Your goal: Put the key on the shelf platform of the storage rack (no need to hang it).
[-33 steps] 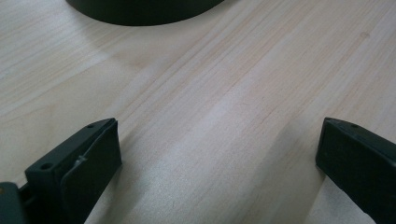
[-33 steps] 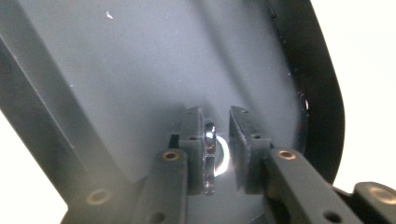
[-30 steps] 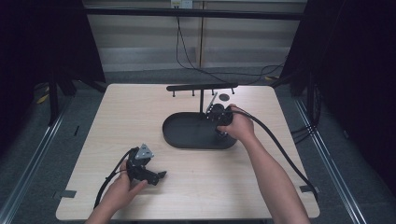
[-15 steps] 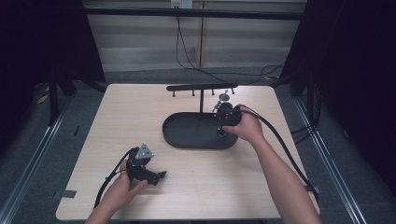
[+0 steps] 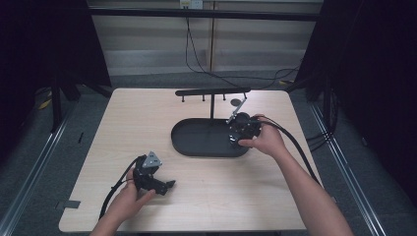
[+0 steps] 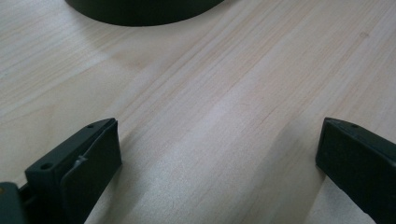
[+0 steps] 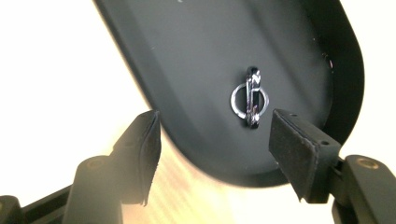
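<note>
A small metal ring with a clip [image 7: 250,98] lies flat on the floor of the black oval tray [image 7: 196,56], close to the tray's rounded end. In the right gripper view it sits just beyond the tips of the two jaws and nearer to the right-hand one, above the gap and not between the pads. The right gripper [image 7: 215,135] touches neither the ring nor the tray; its jaws stand well apart with nothing between them, and they have just been opening. In the high view the right gripper [image 5: 242,132] hangs over the right end of the tray [image 5: 196,142], held in the person's right hand [image 5: 263,142], with its cable trailing off toward the table's right edge.

The tray rests on the pale wooden table [image 5: 147,113], a little right of the middle. A thin post rises from its far side and carries a black crossbar [image 5: 212,91] with short pegs underneath.

Well apart from all this, near the front left of the table, the left gripper [image 5: 164,187] is held low in the person's left hand [image 5: 129,199]. In the left gripper view its jaws are spread wide over bare wood [image 6: 210,116] and hold nothing; the tray's edge [image 6: 140,11] shows far ahead of them.
</note>
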`<state>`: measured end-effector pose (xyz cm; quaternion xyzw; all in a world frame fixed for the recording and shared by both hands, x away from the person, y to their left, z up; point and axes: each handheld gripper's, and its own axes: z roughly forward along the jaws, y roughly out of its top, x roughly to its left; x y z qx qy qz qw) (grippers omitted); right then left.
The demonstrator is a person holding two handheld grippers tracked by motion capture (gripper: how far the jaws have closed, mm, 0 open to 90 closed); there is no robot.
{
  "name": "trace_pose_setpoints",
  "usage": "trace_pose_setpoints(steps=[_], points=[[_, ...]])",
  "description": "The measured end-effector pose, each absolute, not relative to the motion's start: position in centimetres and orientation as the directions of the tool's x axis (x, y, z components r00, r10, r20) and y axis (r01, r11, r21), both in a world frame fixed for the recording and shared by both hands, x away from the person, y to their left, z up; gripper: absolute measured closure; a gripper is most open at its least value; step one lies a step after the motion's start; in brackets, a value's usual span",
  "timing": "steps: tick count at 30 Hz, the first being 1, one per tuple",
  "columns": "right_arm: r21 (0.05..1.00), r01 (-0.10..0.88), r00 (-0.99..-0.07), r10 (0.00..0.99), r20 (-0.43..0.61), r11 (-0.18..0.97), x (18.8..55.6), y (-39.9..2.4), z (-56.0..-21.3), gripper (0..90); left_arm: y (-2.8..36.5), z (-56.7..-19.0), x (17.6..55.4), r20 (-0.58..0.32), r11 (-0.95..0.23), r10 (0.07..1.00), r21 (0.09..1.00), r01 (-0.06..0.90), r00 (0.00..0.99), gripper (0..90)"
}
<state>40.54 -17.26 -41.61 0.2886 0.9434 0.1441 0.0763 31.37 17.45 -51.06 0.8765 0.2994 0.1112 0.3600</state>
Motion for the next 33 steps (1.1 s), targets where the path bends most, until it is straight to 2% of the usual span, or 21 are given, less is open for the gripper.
trace_pose_setpoints(steps=[8, 33], points=[[0.361, 0.52, -0.82, 0.571, -0.042, 0.774, 38.8, -19.1, -40.7, 30.3, 17.4, -51.1, 31.4, -0.021, -0.561, 0.605, 0.698, 0.444, 0.796, 0.0], [0.401, 0.549, -0.799, 0.601, -0.005, 0.733, 34.7, -23.7, -41.0, 22.5, 17.4, -51.1, 31.4, -0.021, -0.561, 0.605, 0.698, 0.445, 0.796, 0.0]])
